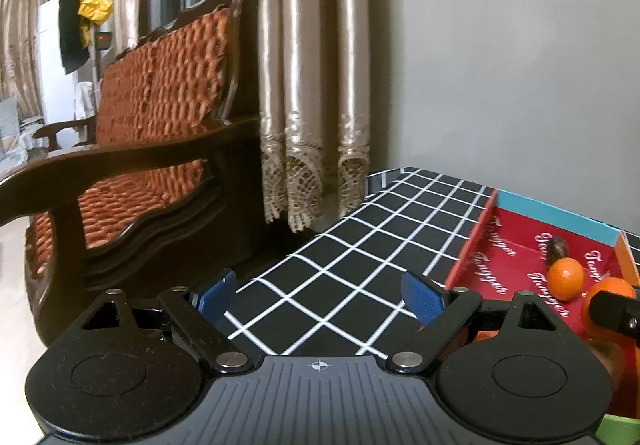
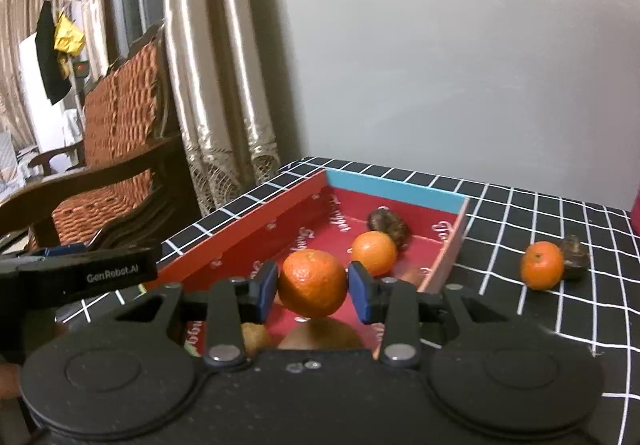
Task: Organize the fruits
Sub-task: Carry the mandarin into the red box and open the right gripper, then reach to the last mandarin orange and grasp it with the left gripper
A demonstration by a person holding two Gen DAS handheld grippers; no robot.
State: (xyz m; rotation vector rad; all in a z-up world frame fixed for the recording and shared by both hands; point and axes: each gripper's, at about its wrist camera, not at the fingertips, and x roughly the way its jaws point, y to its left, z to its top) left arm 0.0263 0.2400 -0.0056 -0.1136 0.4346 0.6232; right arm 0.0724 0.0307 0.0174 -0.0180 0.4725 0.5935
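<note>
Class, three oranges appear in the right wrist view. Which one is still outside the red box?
The orange on the checked tablecloth, right of the box, beside a dark brown fruit. One orange lies inside; the right gripper holds another above it.

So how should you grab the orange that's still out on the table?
Grip the orange across its round middle, coming from above. It is a smooth ball with no handle. A brown fruit sits right against its right side, so I'd put the fingers on the near and far sides, which look free. The right gripper already holds another orange that way, across the middle.
</note>
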